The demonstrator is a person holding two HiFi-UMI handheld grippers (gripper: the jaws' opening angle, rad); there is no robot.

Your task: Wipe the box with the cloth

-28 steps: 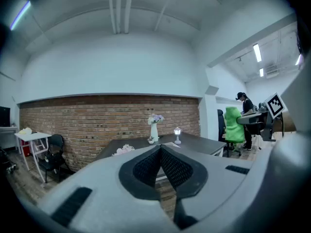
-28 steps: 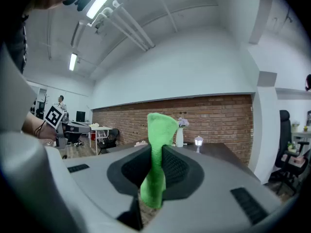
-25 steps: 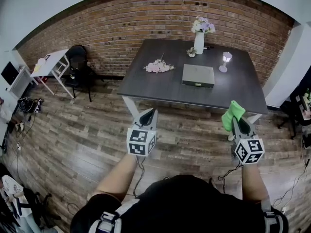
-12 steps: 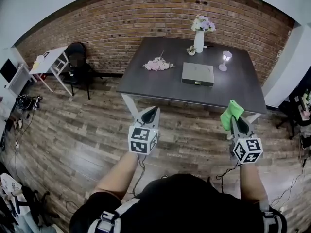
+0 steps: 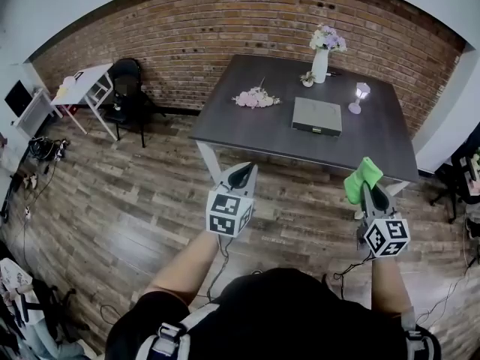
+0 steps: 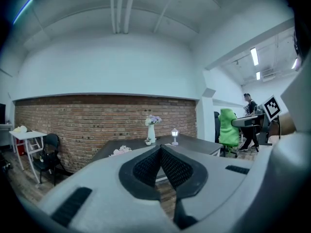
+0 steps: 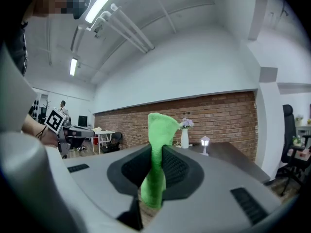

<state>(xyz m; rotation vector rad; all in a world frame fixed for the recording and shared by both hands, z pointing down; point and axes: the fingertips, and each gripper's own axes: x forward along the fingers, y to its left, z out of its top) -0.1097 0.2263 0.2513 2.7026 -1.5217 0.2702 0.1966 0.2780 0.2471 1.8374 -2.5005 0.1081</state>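
- Two hand-held grippers are in view, one cloth and one box.
- The left hand-held gripper (image 5: 247, 169) is clenched, its jaws meeting at the tips with nothing between them.
- The right hand-held gripper (image 5: 368, 187) grasps the green cloth (image 5: 361, 176). The cloth stands upright between its jaws, with its top folded over above the tips.
- The grey flat box (image 5: 316, 116) lies on the dark surface (image 5: 247, 126). It is well ahead of both hand-held grippers, ahead and to the left of the right one, and ahead and to the right of the left one.
- Both hand-held grippers are over the wooden floor (image 5: 135, 201), short of the surface's near edge.
- Also on the surface are one white vase (image 5: 320, 64) with flowers, one small lamp (image 5: 361, 96) and one loose bouquet (image 5: 255, 98).
- The lamp stands near the box's far right corner, the vase farther back, and the bouquet off to the box's left.
- Bare surface rings the box on every side, widest toward the near edge.
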